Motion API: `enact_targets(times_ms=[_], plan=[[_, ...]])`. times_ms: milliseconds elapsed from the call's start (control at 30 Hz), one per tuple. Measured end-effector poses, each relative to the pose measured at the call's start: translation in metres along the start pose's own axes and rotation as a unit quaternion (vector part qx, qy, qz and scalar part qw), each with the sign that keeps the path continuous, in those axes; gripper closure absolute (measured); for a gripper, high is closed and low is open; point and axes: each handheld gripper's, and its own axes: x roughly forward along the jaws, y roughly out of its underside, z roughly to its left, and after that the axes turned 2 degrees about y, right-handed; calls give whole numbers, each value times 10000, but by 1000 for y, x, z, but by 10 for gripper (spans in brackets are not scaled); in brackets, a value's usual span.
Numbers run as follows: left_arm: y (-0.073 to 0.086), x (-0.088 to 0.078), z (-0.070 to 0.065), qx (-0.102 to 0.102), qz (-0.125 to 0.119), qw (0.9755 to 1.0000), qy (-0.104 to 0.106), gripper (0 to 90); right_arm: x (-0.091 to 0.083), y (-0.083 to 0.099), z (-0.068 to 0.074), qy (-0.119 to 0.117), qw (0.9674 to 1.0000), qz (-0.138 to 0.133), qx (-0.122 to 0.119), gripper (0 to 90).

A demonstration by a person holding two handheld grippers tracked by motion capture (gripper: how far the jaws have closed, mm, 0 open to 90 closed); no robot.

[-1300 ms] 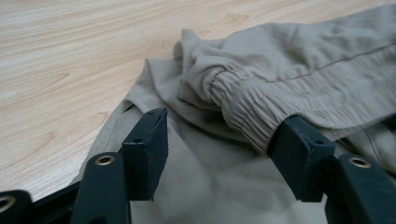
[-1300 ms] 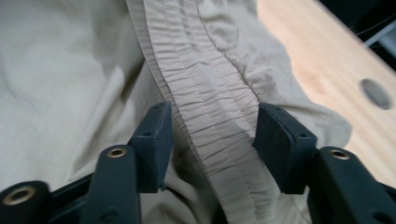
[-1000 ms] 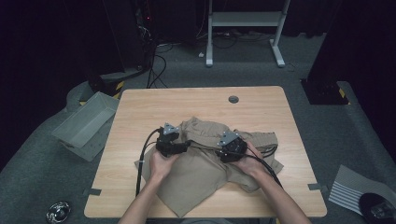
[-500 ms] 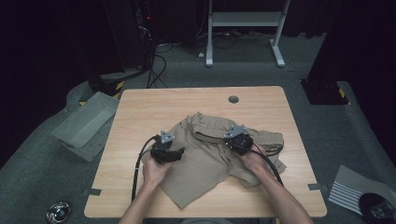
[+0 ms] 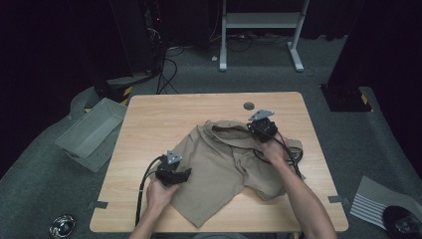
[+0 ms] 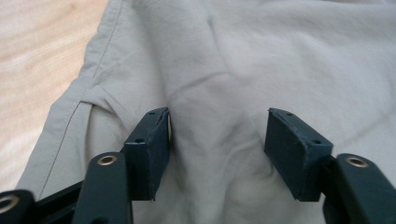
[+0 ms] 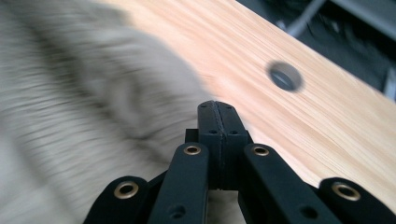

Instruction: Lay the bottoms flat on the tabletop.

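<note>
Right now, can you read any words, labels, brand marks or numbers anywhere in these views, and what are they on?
None can be read.
Khaki shirt: no print or tag showing.
Left gripper and right gripper: plain dark jaws, no markings.
Wooden table: bare.
Grey bin on the floor: no lettering.
Striped sheet on the floor: lines only, too small to read as text.

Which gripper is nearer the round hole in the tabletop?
Right. The right gripper sits just below the hole, at the shorts' far edge. The left gripper is at the near left, well away from it.
</note>
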Motion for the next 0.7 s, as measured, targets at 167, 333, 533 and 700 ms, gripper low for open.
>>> enact_targets(times_ms=[167,333,533,700], plan=[[10,-13,-8,134,131,9998,98,430,23,3,-24,128,9972,387,622,900],[-2,-4,-4,-1,-31,10000,-28,404,2,11,5,-439,9989,-149,74,760],[-37,17,6,-277,-323,9989,-197,387,-26,18,42,-1145,9907,-544,-498,585],[-45,41,12,-309,23,9985,-441,405,-13,22,72,-1311,9853,-357,-1039,430]])
